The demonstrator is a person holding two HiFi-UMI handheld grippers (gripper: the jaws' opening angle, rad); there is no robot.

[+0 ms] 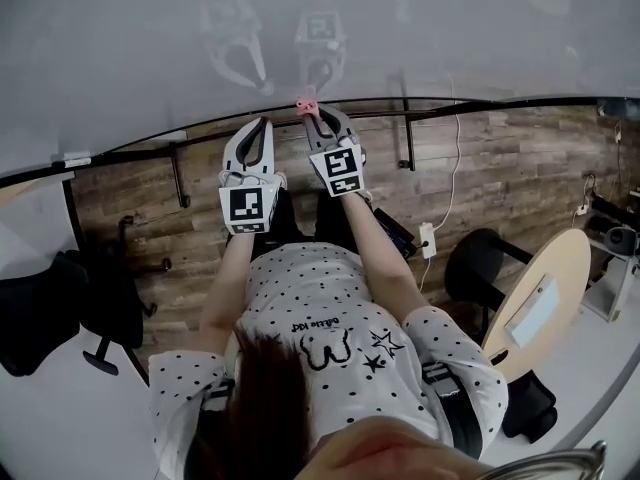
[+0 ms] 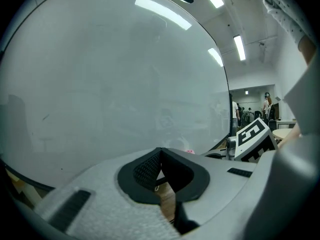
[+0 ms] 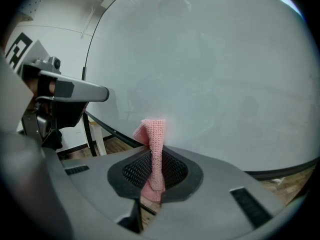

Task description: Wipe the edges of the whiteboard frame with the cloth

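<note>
The whiteboard [image 1: 300, 28] fills the top of the head view, with its black bottom frame edge [image 1: 480, 107] curving across. My right gripper [image 1: 314, 116] is shut on a pink knitted cloth [image 1: 305, 101], whose tip touches that bottom edge. In the right gripper view the cloth [image 3: 154, 134] stands up from the shut jaws of the right gripper [image 3: 153, 151], close to the board, with the frame edge [image 3: 112, 131] just beyond. My left gripper [image 1: 262, 123] hangs just left of it, below the frame. Its jaws meet at the tip of the left gripper [image 2: 160, 151] with nothing between them.
Black stand struts [image 1: 178, 176] hang under the board. A black office chair [image 1: 50, 308] stands at the left over the wood-plank floor [image 1: 520, 168]. At the right are a round wooden table [image 1: 560, 268], a black stool [image 1: 475, 263] and a white power strip with its cable [image 1: 429, 240].
</note>
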